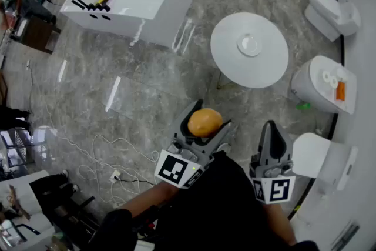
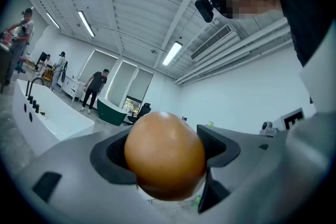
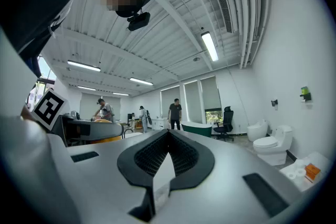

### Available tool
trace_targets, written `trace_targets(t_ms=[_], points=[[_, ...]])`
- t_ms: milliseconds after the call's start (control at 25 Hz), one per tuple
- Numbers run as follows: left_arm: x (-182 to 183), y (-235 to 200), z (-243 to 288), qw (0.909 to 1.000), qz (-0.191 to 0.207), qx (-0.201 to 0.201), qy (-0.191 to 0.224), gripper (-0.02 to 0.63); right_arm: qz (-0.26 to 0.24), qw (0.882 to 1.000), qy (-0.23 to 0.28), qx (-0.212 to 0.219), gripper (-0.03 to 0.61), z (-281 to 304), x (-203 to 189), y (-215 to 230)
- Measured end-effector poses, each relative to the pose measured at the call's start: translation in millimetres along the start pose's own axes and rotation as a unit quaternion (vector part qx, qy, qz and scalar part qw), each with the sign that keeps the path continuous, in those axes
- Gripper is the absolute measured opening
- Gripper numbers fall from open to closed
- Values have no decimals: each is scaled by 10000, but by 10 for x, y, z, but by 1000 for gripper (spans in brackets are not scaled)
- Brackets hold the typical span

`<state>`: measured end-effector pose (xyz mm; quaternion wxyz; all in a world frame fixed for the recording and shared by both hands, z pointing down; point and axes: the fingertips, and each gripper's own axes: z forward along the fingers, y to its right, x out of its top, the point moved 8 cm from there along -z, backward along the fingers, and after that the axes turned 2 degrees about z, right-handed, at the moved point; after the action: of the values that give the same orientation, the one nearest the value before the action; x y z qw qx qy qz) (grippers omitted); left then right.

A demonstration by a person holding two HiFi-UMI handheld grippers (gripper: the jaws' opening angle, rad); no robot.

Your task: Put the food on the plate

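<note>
A round orange-brown piece of food (image 1: 204, 122) sits between the jaws of my left gripper (image 1: 211, 119), which is shut on it and held close to my body above the floor. In the left gripper view the food (image 2: 164, 157) fills the gap between the dark pads (image 2: 218, 145). My right gripper (image 1: 271, 129) is beside it on the right, shut with nothing in it; its pads (image 3: 186, 157) meet in the right gripper view. Ahead stands a round white table (image 1: 235, 64) with a small white plate (image 1: 249, 44) at its middle.
A white bathtub (image 1: 135, 0) with a black faucet stands at the back left. Toilets (image 1: 332, 12) and a white basin unit (image 1: 323, 82) line the right wall. Cables (image 1: 111, 156) lie on the marble floor at the left. People stand far off.
</note>
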<state>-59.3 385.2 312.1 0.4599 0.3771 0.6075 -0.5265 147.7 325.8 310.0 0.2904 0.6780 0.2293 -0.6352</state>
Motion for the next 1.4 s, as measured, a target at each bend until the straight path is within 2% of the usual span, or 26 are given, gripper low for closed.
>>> trace_targets(t_ms=[240, 400, 680, 880, 1400], points=[[-52, 93, -460, 9978, 617, -168, -151, 350, -245, 9994, 61, 249, 6, -245, 32, -422], [4, 43, -609, 9978, 542, -361, -92, 350, -100, 9997, 22, 213, 6, -266, 12, -621], [71, -21, -672, 9986, 412, -345, 31, 350, -309, 9995, 66, 13, 6, -213, 86, -694], [97, 17, -674, 9987, 359, -339, 91, 350, -286, 9993, 145, 165, 6, -206, 144, -712], [-39, 379, -593, 9990, 370, -114, 232, 350, -76, 9998, 187, 9, 6, -627, 130, -288]])
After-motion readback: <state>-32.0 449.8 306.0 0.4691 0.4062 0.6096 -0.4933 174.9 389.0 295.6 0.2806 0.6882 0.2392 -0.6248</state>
